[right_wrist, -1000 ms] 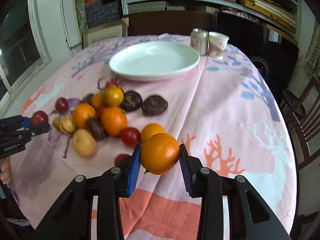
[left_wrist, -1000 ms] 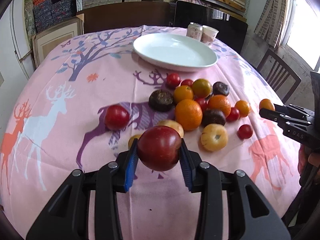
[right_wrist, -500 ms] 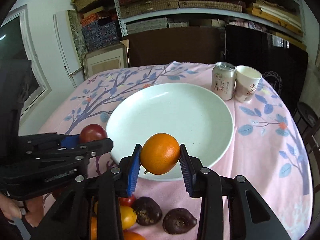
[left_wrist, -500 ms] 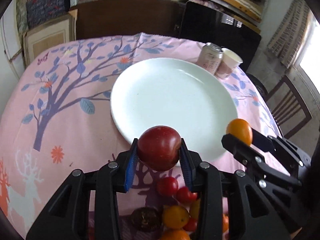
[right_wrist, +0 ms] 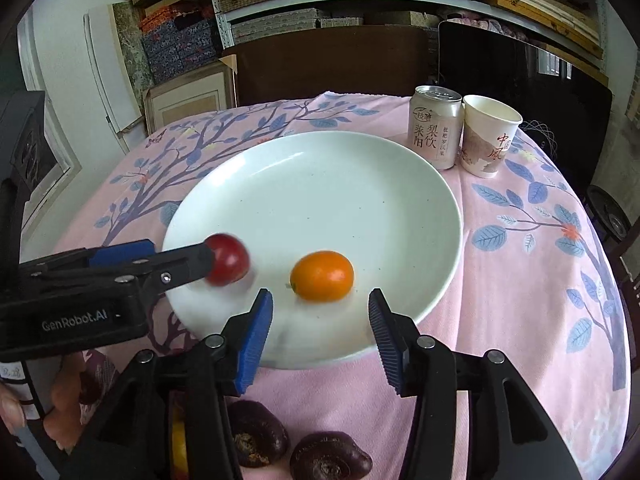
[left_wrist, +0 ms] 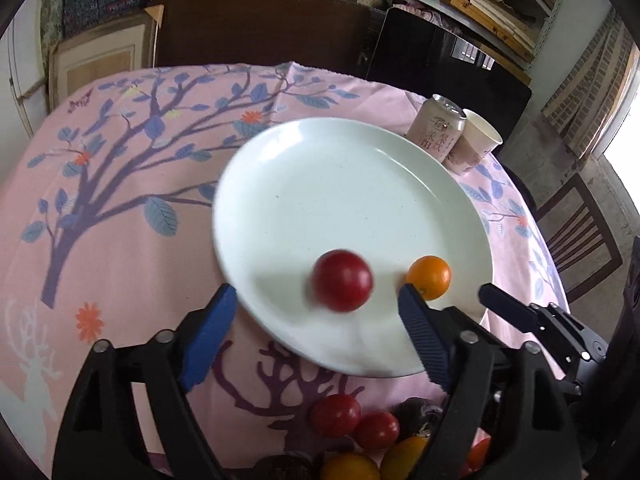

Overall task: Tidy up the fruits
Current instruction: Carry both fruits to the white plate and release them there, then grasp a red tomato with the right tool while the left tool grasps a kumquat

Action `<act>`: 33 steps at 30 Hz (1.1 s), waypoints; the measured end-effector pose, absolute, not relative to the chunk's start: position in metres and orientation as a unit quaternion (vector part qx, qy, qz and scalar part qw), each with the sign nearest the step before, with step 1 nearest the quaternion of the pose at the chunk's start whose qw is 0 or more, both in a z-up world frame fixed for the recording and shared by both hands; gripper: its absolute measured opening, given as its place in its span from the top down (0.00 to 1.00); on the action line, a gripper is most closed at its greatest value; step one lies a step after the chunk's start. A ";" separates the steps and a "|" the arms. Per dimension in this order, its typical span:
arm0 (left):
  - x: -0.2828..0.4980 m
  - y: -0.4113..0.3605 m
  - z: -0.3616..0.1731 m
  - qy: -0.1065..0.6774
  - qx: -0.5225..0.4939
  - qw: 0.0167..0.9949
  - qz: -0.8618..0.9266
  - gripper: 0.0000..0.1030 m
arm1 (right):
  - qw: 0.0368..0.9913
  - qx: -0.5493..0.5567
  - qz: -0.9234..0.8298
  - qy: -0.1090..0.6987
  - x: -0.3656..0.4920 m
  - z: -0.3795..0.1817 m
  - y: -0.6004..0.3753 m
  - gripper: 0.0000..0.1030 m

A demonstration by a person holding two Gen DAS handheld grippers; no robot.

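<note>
A white plate (left_wrist: 320,184) (right_wrist: 360,184) sits on the pink tablecloth. A dark red tomato (left_wrist: 342,281) (right_wrist: 227,259), blurred, is on the plate's near part between my open left gripper's (left_wrist: 316,320) jaws. A small orange fruit (right_wrist: 322,276) (left_wrist: 429,277) lies on the plate just ahead of my open right gripper (right_wrist: 320,328). Both grippers are empty. The left gripper also shows in the right wrist view (right_wrist: 120,268); the right gripper's finger (left_wrist: 520,312) shows at the right of the left wrist view.
A drink can (right_wrist: 435,126) and a paper cup (right_wrist: 489,140) stand behind the plate at the right. More tomatoes and oranges (left_wrist: 360,420) and dark brown fruits (right_wrist: 328,456) lie on the cloth near me. A chair (left_wrist: 576,240) stands at the right.
Both grippers have opened over the plate. The red tomato and the orange fruit have left the jaws and now lie on the plate.
</note>
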State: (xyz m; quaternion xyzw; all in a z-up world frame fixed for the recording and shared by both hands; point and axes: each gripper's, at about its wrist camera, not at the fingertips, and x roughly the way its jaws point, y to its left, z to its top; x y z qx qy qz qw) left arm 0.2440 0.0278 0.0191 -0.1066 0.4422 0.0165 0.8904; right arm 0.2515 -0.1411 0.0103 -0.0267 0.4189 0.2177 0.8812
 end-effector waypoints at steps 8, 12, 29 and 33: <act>0.183 0.014 0.064 0.390 0.068 0.916 0.062 0.21 | 0.893 -0.005 0.222 0.392 0.220 0.046 -0.173 0.30; 0.156 0.029 0.116 0.352 0.091 0.926 0.096 0.21 | 0.891 0.005 0.232 0.389 0.207 0.065 -0.183 0.29; 0.025 0.051 0.284 0.217 0.176 0.941 0.192 0.09 | 0.893 0.040 0.297 0.336 0.147 0.144 -0.178 0.19; 0.045 0.026 0.224 0.272 0.207 0.931 0.130 0.09 | 0.891 0.033 0.289 0.348 0.134 0.128 -0.184 0.17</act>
